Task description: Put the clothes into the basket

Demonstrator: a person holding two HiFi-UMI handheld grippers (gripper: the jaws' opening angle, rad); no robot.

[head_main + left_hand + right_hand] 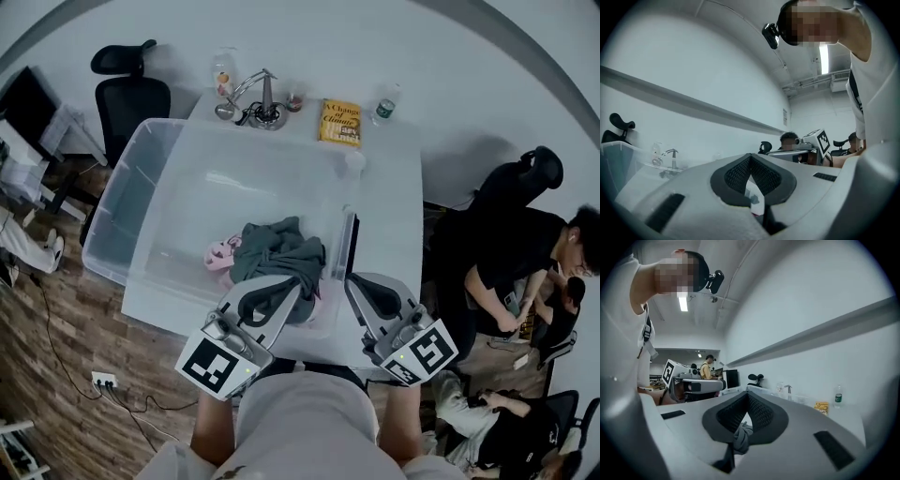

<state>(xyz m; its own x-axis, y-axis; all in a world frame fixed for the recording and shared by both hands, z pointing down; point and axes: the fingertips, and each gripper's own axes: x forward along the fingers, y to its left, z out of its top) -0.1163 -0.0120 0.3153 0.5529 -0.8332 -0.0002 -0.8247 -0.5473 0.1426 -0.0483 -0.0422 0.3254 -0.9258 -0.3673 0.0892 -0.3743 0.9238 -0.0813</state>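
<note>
Two claws are clamped on fabric: left gripper (750, 174) pinches pink cloth (754, 198), right gripper (747, 411) grey garment (281, 248), over the clear basket's (141, 187) near end. Far yellow book (339, 122) reads "A Change of Climate".

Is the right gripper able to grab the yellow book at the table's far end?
Probably not: the right gripper has jaws shut on grey cloth; the yellow book lies far off.

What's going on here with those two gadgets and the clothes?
A person holds a gripper in each hand by the near end of a clear plastic basket on a white table. The right gripper has its jaws shut on a grey garment. The left gripper pinches a pinkish cloth. Neither piece has been let go yet.
</note>
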